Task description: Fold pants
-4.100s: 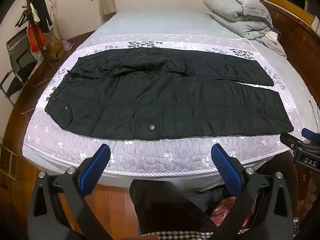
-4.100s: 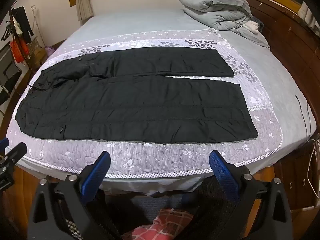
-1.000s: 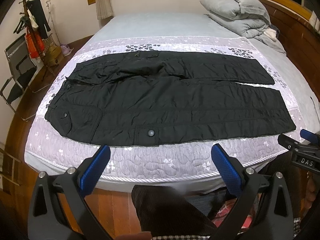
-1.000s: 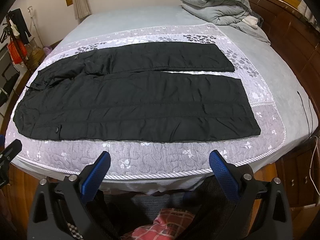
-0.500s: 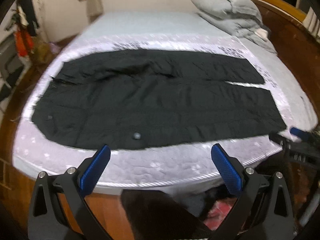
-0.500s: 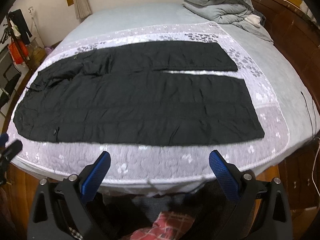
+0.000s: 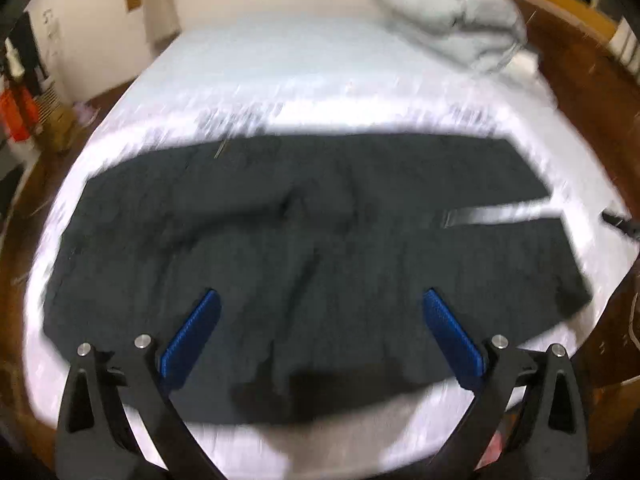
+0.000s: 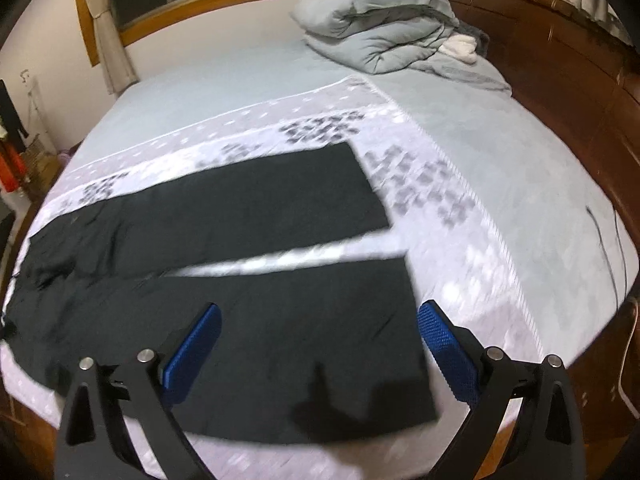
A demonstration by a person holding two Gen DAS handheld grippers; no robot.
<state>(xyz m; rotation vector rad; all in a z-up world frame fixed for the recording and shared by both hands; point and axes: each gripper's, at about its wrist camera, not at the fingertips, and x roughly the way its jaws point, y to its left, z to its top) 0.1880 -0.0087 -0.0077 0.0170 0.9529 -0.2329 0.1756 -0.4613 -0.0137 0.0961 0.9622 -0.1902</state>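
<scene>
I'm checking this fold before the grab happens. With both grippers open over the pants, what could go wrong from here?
1. The near leg of the pants ends close to the bed edge, so a tug could drag it off.
2. The left view is blurred by motion, so the left hand-held gripper may land off the hem.
3. The right hand-held gripper, over mid-fabric, might pinch one layer only.

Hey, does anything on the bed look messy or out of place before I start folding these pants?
Mostly tidy. The black pants lie flat on the quilted bedspread, legs slightly apart, though the waist end looks rumpled. The grey duvet is heaped loosely at the far corner.
</scene>
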